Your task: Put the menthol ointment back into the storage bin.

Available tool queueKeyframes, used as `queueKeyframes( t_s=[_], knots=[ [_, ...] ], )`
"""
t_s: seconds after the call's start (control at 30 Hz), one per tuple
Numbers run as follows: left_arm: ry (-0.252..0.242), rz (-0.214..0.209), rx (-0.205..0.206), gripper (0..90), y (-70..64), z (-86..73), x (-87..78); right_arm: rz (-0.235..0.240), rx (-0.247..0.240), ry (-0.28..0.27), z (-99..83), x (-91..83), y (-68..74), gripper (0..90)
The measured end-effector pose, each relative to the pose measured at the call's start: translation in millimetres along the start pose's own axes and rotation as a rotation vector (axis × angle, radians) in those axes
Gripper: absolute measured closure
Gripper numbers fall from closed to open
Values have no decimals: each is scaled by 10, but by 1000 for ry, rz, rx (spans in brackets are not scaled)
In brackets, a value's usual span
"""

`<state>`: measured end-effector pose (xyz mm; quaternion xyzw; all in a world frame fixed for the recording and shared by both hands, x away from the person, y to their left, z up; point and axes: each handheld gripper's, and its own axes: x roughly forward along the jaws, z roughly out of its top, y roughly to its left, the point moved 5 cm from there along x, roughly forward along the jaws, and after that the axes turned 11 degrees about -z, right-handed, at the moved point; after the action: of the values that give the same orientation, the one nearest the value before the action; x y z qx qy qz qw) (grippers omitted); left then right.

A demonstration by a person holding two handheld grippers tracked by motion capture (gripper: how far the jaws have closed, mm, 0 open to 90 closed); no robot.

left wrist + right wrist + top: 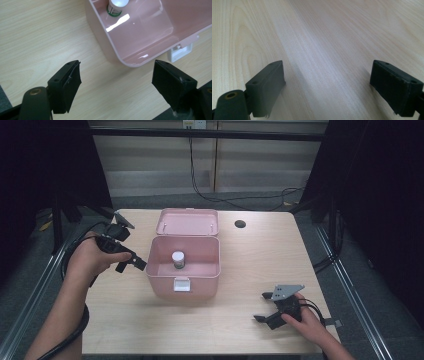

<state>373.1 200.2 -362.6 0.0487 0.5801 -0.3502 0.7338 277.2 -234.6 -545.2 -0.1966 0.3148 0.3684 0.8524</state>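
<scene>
Left gripper spread wide beside pink box, bottle inside; right gripper spread, well clear.

Open box at mid-tabletop, lid tipped back behind it, small bottle standing inside — left gripper just left of the box, right gripper well apart at the near right, round hole behind, right of the lid.
</scene>
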Motion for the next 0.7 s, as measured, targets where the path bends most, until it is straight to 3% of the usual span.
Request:
queueKeyframes(
  t_s=[0.4,0.7],
  knots=[
    [-3,-11,37,225,87,-265,143,0,1,1,-1,0,1,119],
    [8,-21,38,223,139,-415,339,1,3,2,-2,-1,3,119]
  ],
)
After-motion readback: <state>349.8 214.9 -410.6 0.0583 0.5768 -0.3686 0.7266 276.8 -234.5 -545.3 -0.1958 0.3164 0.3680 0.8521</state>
